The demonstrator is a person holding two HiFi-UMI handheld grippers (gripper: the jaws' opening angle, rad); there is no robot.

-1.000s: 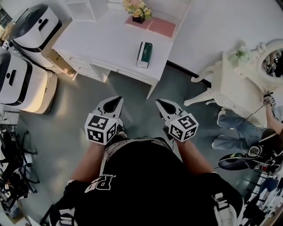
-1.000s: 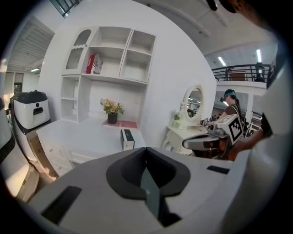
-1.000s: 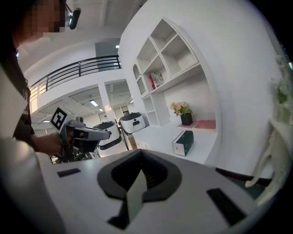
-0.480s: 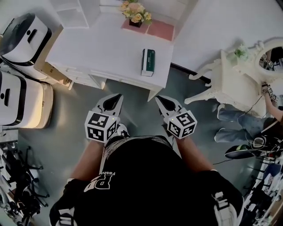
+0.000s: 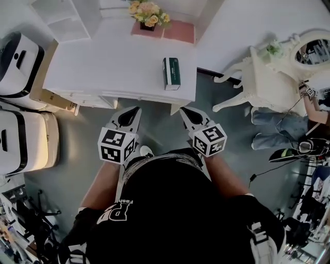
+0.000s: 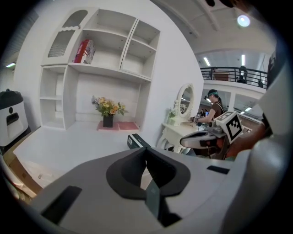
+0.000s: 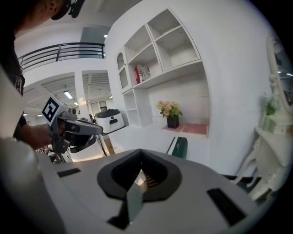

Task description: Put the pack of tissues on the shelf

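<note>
One tissue pk (image 5: pixel 171 73), wht desk (image 5: pixel 103 67); shelf (image 6: pixel 105 68) w/ books? (image 6: pixel 84 51)

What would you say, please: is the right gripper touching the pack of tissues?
Apart. The head view shows the right gripper short of the desk's front edge, with the pack of tissues lying further in.

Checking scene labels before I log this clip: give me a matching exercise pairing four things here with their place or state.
Things:
1. pack of tissues
2. flowers
3. red item
4. right gripper

Place or state:
a. in an upper shelf compartment
b. jaws shut, nothing between them
c. back of the desk
d. near the desk's front edge

Pairs: 1-d, 2-c, 3-a, 4-b
</note>
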